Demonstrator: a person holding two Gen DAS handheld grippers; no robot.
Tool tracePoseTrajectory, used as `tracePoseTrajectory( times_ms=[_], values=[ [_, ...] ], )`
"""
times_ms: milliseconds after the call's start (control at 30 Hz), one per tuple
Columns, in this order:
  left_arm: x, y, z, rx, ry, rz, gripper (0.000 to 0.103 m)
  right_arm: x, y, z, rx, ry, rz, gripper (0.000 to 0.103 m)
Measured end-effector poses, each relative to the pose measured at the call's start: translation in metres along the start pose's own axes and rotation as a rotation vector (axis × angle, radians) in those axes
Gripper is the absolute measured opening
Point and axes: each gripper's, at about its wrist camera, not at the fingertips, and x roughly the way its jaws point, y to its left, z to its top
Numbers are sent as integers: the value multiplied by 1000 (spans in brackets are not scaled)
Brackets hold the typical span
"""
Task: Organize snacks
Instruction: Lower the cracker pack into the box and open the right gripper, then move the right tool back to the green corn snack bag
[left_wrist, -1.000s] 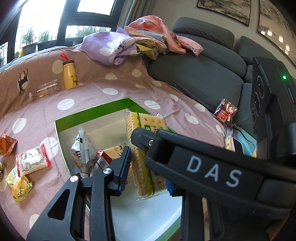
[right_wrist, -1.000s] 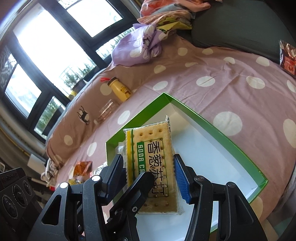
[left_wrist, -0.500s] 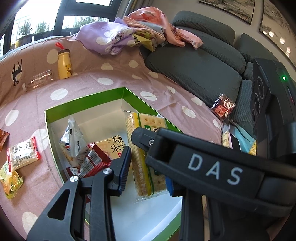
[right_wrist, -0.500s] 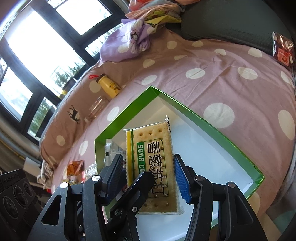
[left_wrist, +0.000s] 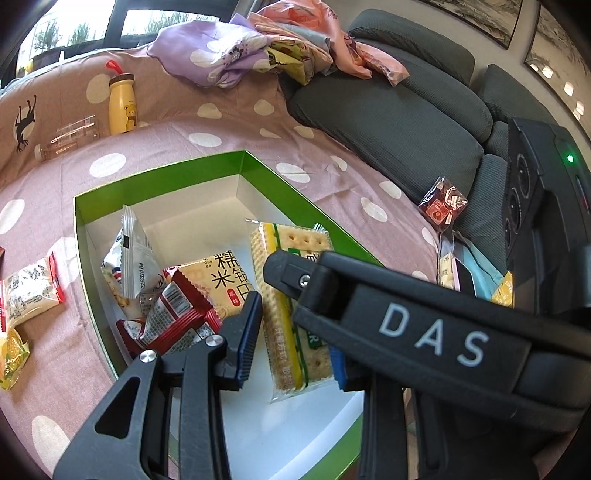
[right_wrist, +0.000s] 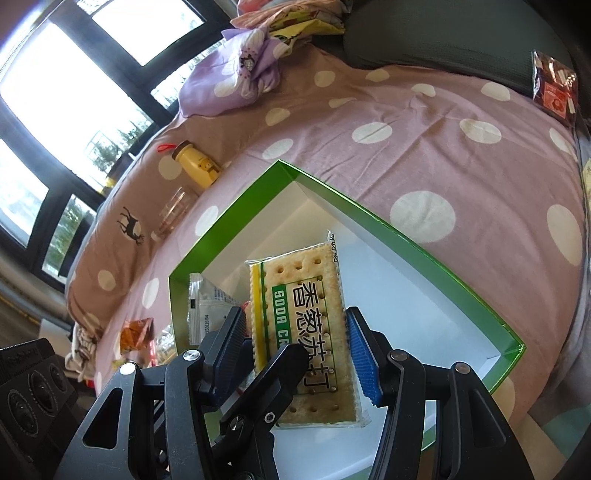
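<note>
A soda cracker packet (left_wrist: 291, 306) (right_wrist: 306, 325) is held over the green-rimmed white box (left_wrist: 162, 177) (right_wrist: 436, 254). My right gripper (right_wrist: 295, 350) is shut on its sides. My left gripper (left_wrist: 295, 339) also straddles the packet, with the right gripper's arm crossing in front; whether its pads touch the packet is unclear. In the box lie a white packet (left_wrist: 129, 258), a red-striped packet (left_wrist: 173, 321) and a rice cracker packet (left_wrist: 225, 280).
Loose snack packets (left_wrist: 29, 291) lie on the spotted cloth left of the box. A red packet (left_wrist: 443, 203) lies by the grey sofa cushions. A yellow bottle (left_wrist: 122, 103) and a clear bottle (left_wrist: 66, 136) stand at the back. Clothes are piled behind.
Both grippers and the cracker packet have moved closer over the box and lower. The packets in the box now show more fully.
</note>
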Motion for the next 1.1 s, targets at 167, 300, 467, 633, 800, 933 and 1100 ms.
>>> tracePoseTrajectory(
  times_ms=[167,300,467,633,800,933,1100],
  values=[
    [4,2,0,-16,17,-8,32,3,-1,0,7,11,-14,58],
    [5,4,-1,-26,23,-12,32,4,-1,0,11,17,-21,58],
    [7,5,-4,-42,39,-21,32,5,-3,0,19,22,-40,58],
    [9,5,-4,-50,43,-23,32,6,-4,0,24,23,-54,58],
    [12,7,-5,-57,62,-20,32,7,-4,0,24,26,-71,58],
    [9,6,-4,-58,54,-23,32,5,-4,0,25,22,-53,58],
    [-7,9,-6,-64,30,-3,36,1,2,-1,4,-3,-38,60]
  ],
)
